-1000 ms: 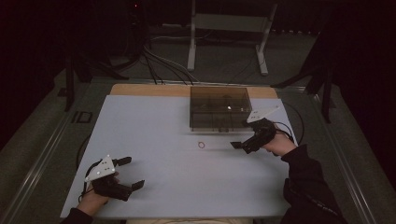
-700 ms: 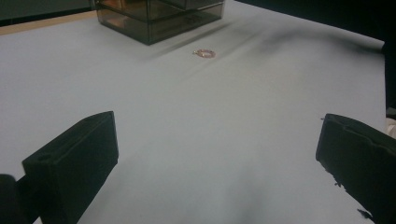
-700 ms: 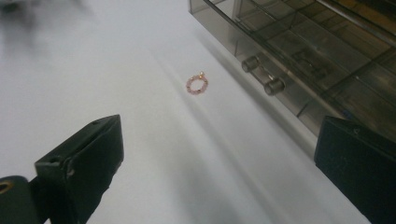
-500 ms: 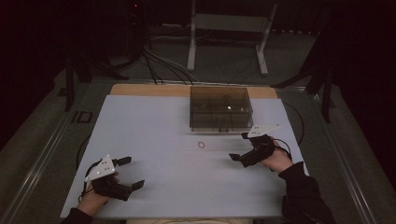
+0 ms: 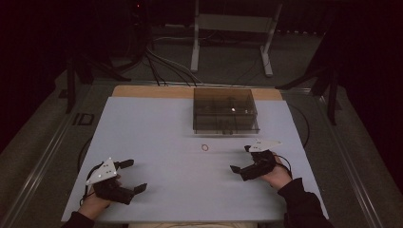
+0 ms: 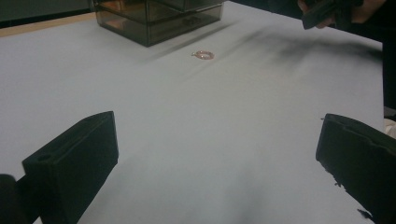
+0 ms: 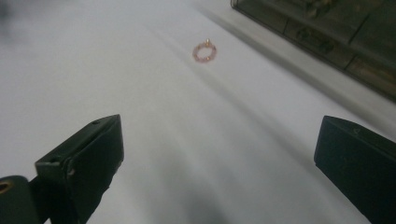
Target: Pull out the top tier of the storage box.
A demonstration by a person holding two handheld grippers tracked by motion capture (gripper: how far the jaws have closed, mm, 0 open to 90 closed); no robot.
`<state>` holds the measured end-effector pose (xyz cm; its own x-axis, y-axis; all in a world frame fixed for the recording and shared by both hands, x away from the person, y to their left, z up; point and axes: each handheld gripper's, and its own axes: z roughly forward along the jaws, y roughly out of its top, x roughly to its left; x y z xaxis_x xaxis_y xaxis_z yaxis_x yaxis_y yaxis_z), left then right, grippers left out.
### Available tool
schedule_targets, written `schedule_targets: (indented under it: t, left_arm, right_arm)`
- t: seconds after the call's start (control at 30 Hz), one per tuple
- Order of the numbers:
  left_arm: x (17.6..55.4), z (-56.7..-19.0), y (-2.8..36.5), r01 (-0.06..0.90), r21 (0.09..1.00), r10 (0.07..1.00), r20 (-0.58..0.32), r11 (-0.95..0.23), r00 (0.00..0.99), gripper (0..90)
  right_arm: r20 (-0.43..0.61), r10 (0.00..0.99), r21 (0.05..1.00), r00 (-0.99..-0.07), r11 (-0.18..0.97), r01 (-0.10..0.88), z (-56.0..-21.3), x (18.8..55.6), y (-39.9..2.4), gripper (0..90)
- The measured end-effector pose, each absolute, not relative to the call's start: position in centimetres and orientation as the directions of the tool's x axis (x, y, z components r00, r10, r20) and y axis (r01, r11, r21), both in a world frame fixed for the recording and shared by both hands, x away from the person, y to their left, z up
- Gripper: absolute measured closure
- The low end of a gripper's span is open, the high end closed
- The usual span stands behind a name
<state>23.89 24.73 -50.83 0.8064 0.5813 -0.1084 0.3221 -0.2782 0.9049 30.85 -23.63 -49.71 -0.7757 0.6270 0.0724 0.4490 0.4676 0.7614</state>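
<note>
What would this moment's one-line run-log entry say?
left gripper: open, empty, near table front-left | right gripper: open, empty, aimed toward ring | small bead ring: flat on table, untouched, before smoky clear box

Both hand-held tools, left tool (image 5: 129, 176) and right tool (image 5: 240, 159), hover low with jaws spread wide, empty.

The high view is dim, black from nine to three o'clock; the pale matte tabletop (image 5: 190, 142) is its only lit area. Both gripper views are brighter but soft, with streaky shadows toward twelve o'clock.
</note>
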Motion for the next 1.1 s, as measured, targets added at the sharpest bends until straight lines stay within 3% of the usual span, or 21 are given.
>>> schedule_targets:
  t: [0.57,1.1]
  left_arm:
    - [24.0,-51.0,25.0,0.329,0.905,0.581,-0.12,-0.27,0.805,0.0]
    - [23.9,-50.9,25.0,0.328,0.905,0.583,-0.116,-0.272,0.804,0.0]
  right_arm:
    - [0.059,0.682,0.764,-0.729,0.438,0.473,-50.8,27.9,-24.0,1.9]
    - [0.042,0.692,0.78,-0.721,0.428,0.456,-51.2,28.0,-23.8,1.9]
